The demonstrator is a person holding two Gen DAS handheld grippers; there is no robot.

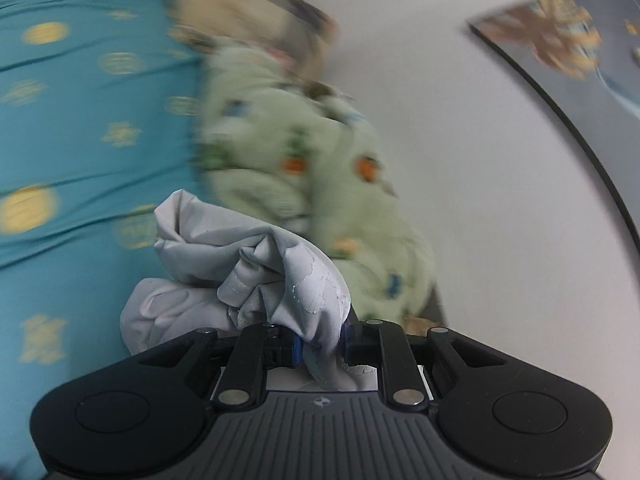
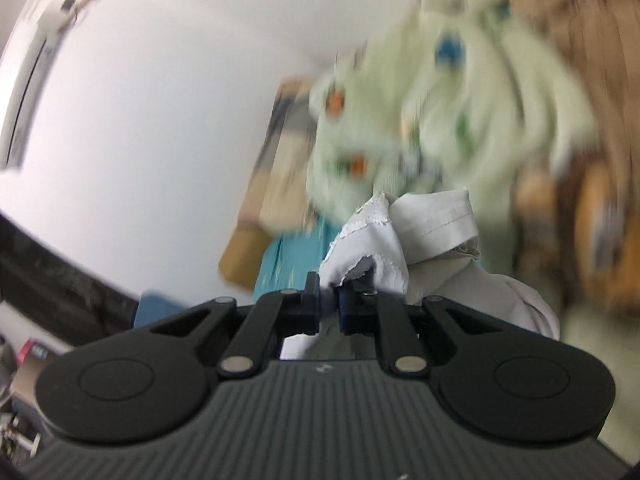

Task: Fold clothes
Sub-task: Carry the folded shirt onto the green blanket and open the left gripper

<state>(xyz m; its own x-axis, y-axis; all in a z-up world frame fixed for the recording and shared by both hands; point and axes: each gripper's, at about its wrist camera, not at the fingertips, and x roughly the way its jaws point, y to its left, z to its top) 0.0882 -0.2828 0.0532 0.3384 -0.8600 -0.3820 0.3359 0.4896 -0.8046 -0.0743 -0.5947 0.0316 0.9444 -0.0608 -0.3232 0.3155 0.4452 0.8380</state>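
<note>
Left gripper (image 1: 320,346) clamped on a bunched grey garment (image 1: 248,272) | right gripper (image 2: 329,300) pinching its cracked-print edge (image 2: 360,220), jaws nearly closed | cloth hangs crumpled between both, above the teal patterned bedsheet (image 1: 88,128) | thin, limp, light; best held at the stitched hem (image 2: 436,216) | pale-green printed clothing (image 1: 280,152) heaped behind.

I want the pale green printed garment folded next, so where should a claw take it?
Judging through blur: grip the pale green garment at its outer edge beside the white wall, coming from that open side. It lies bunched, and both claws are shut on the grey cloth.
</note>
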